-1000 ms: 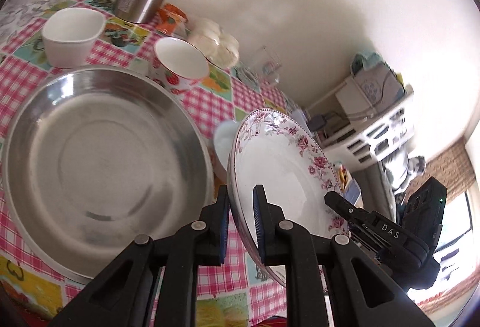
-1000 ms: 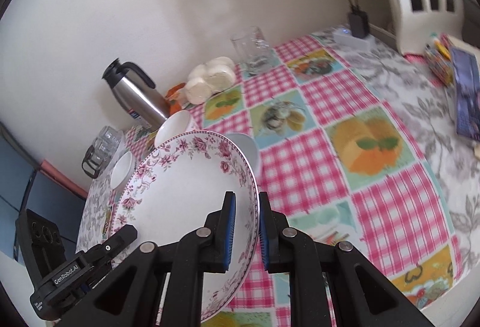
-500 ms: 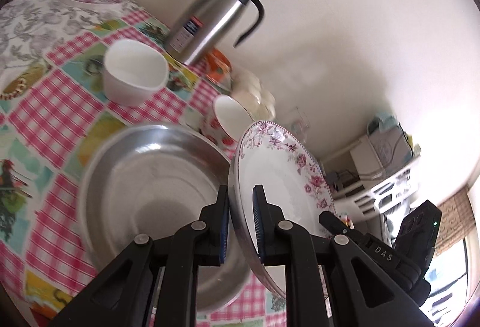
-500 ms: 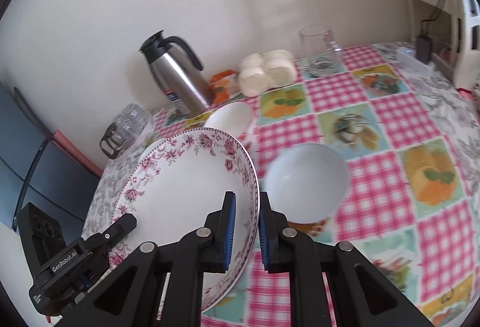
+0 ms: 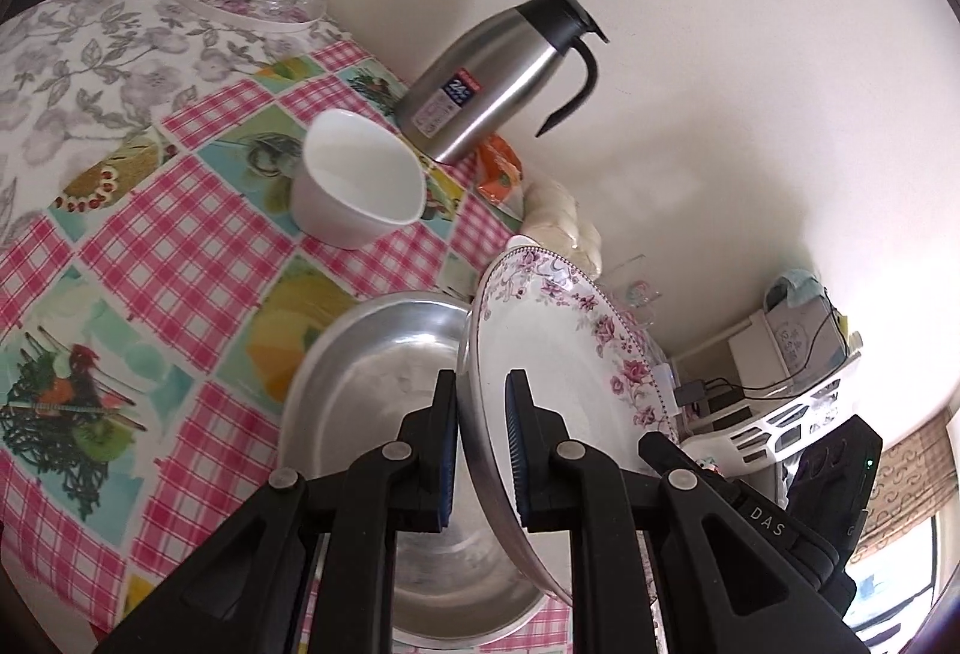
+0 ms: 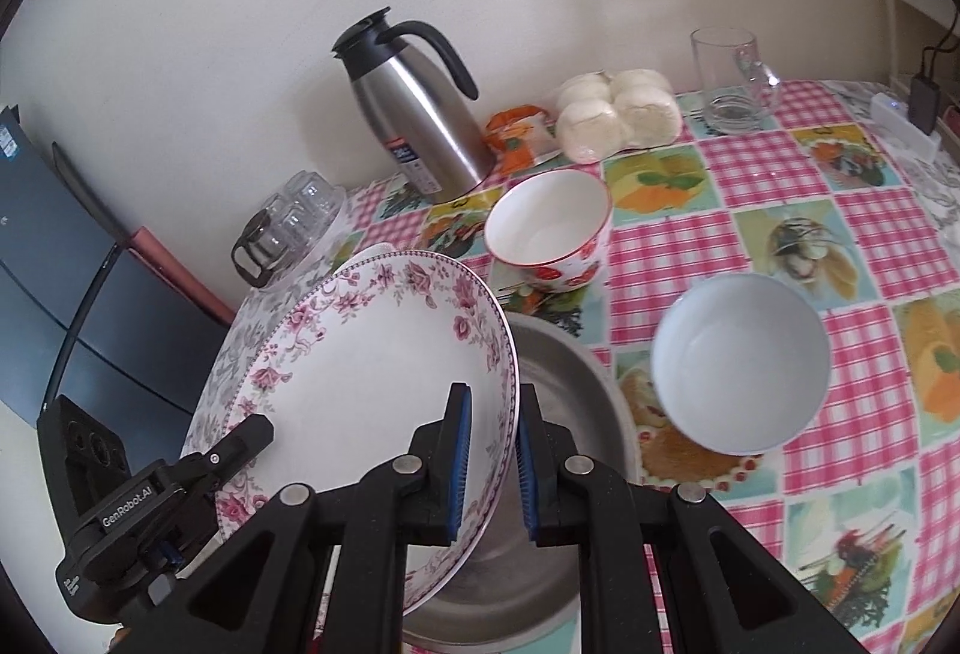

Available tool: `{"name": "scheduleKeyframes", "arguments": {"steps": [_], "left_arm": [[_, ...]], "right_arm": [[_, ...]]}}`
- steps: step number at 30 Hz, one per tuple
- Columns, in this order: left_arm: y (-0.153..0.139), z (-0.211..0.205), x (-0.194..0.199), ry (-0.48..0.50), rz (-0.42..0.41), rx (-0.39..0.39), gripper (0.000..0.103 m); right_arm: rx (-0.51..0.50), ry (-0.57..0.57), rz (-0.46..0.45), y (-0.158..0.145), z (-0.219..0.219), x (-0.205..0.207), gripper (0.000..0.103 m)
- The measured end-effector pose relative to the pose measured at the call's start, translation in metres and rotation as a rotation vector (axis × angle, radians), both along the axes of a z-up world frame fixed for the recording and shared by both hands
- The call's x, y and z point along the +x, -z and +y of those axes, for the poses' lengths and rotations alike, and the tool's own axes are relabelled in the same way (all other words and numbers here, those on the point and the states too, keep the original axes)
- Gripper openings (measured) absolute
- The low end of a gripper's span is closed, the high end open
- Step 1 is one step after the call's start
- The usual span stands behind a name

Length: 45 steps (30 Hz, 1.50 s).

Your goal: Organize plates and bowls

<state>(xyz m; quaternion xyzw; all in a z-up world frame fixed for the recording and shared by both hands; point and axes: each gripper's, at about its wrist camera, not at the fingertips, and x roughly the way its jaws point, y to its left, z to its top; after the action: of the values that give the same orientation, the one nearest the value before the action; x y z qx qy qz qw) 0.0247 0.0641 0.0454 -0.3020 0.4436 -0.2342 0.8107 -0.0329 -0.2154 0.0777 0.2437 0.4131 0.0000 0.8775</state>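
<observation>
Pinching opposite rims, left claw [image 5: 481, 450] and right claw [image 6: 493, 465] grip floral plate [image 6: 366, 378]

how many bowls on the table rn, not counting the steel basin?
3: square white bowl by the thermos, strawberry-print bowl before the buns, plain white bowl right of the steel basin. The floral plate may hide more.

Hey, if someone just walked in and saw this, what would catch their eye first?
Probably the floral plate, held tilted on edge above the steel basin by the left gripper and right gripper on opposite rims. Next, the steel thermos by the wall, on the pink checked tablecloth.
</observation>
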Motion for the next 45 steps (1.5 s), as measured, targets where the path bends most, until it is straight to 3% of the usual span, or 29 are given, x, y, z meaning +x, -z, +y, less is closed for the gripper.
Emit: {"name": "scheduleKeyframes", "arguments": {"steps": [7,18,39,45], "left_arm": [[0.010,0.003,0.005,-0.009,0.035,0.028,0.015],[0.041,-0.010,0.013,0.026,0.160,0.094,0.015],[0.064,-0.023,0.023,0.043,0.244,0.165,0.015],[0.062,-0.030,0.021,0.053,0.229,0.232,0.015]], "right_arm": [[0.025,-0.020,0.028,0.021,0.006,0.008,0.015],[0.037,0.001,0.132,0.062,-0.004,0.011,0.015],[0.015,0.014,0.176,0.087,-0.003,0.015,0.015],[0.001,0.013,0.178,0.088,-0.003,0.014,0.015]]}}
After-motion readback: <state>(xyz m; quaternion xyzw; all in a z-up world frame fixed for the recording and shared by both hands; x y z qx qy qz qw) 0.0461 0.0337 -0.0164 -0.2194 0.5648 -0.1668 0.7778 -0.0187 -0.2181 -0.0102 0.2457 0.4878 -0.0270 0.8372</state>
